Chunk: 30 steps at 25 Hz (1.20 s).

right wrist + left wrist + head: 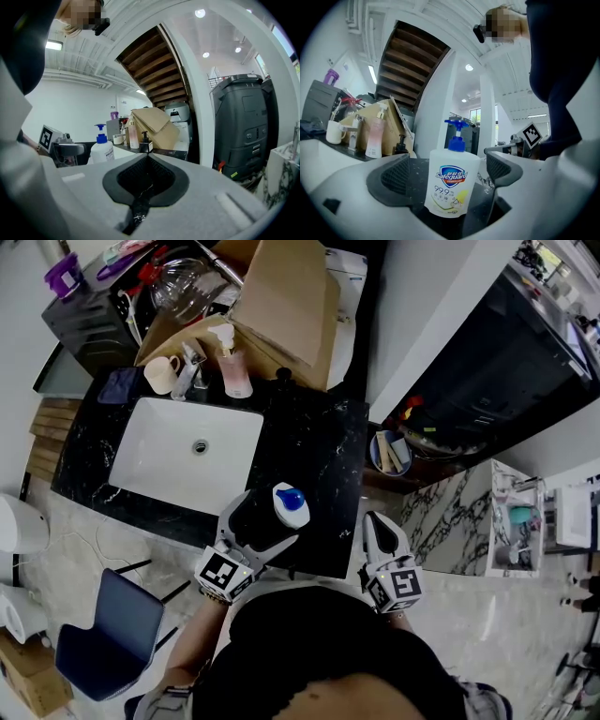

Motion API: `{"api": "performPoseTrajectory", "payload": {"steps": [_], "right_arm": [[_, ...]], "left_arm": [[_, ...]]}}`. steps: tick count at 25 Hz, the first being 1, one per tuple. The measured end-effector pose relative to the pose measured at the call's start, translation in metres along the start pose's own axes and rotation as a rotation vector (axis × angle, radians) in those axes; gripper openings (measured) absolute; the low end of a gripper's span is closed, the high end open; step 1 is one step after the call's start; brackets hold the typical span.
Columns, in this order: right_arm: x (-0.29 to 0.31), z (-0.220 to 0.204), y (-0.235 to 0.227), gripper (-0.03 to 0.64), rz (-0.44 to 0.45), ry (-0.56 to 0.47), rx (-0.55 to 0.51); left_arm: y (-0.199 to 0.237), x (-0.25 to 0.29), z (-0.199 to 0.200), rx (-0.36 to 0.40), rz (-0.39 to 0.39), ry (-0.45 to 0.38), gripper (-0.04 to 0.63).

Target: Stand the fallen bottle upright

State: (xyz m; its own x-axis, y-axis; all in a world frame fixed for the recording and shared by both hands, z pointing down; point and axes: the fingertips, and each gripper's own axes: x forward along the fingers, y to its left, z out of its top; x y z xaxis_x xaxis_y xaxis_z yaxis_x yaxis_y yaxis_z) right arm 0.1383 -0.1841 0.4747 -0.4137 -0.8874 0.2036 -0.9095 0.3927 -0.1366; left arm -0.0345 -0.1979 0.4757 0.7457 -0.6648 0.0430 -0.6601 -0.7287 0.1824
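Dark torso (328, 652) fills head view's bottom. L gripper (272, 519) has jaws spread wide; hand-soap pump bottle (291, 505) is upright on black marble counter (319, 446) at its tips, nr front edge. R gripper (377, 521) is closed, by counter's right corner.

L gripper view: bottle stands btwn pads w/ gaps both sides. Label reads "Safeguard", "99.9%". Job looks done. Advice: back straight out, don't clip it.

R gripper view: jaws pressed together, empty; bottle stands at left.

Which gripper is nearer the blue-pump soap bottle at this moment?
Left. The left gripper has its open jaws either side of the upright soap bottle, not touching it. The right gripper, shut, is off to the bottle's right, by the counter edge.
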Motion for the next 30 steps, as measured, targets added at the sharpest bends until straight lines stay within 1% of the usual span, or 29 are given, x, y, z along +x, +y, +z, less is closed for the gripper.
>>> {"api": "performPoseTrajectory", "payload": {"steps": [3, 5, 7, 8, 9, 10, 12, 13, 14, 17, 20, 26, 30], "right_arm": [[0.002, -0.002, 0.003, 0.005, 0.011, 0.003, 0.002], [0.003, -0.002, 0.005, 0.005, 0.021, 0.005, 0.001], [0.003, -0.004, 0.006, 0.005, 0.03, 0.007, 0.001], [0.003, -0.007, 0.007, 0.005, 0.033, 0.008, 0.001], [0.004, -0.008, 0.007, 0.005, 0.037, 0.008, 0.0], [0.005, -0.009, 0.008, 0.005, 0.042, 0.008, 0.0], [0.006, -0.008, 0.011, 0.005, 0.051, 0.007, 0.002], [0.007, -0.008, 0.011, 0.005, 0.054, 0.006, 0.003], [0.007, -0.008, 0.012, 0.005, 0.057, 0.005, 0.002], [0.01, -0.005, 0.013, 0.005, 0.073, -0.01, 0.0], [0.01, -0.009, 0.013, 0.005, 0.075, 0.013, 0.001], [0.01, -0.01, 0.015, 0.005, 0.085, 0.028, -0.026], [0.008, -0.012, 0.015, 0.005, 0.084, 0.037, -0.023]], "left_arm": [[0.003, -0.02, 0.01, 0.005, 0.047, -0.019, 0.485], [0.002, -0.03, 0.015, 0.014, 0.063, -0.037, 0.485], [0.002, -0.042, 0.015, 0.019, 0.093, -0.028, 0.471], [0.003, -0.048, 0.015, 0.022, 0.117, -0.022, 0.407], [0.006, -0.054, 0.017, 0.024, 0.144, -0.029, 0.29], [0.008, -0.059, 0.021, 0.021, 0.171, -0.045, 0.186], [0.014, -0.069, 0.027, -0.002, 0.221, -0.079, 0.062], [0.017, -0.073, 0.028, -0.014, 0.244, -0.091, 0.014], [0.02, -0.077, 0.028, -0.022, 0.266, -0.092, 0.003], [0.027, -0.084, 0.022, -0.018, 0.319, -0.067, 0.003], [0.03, -0.088, 0.019, -0.015, 0.346, -0.055, 0.003], [0.024, -0.086, 0.02, 0.009, 0.345, -0.054, 0.003], [0.02, -0.083, 0.015, 0.003, 0.341, -0.031, 0.003]]}}
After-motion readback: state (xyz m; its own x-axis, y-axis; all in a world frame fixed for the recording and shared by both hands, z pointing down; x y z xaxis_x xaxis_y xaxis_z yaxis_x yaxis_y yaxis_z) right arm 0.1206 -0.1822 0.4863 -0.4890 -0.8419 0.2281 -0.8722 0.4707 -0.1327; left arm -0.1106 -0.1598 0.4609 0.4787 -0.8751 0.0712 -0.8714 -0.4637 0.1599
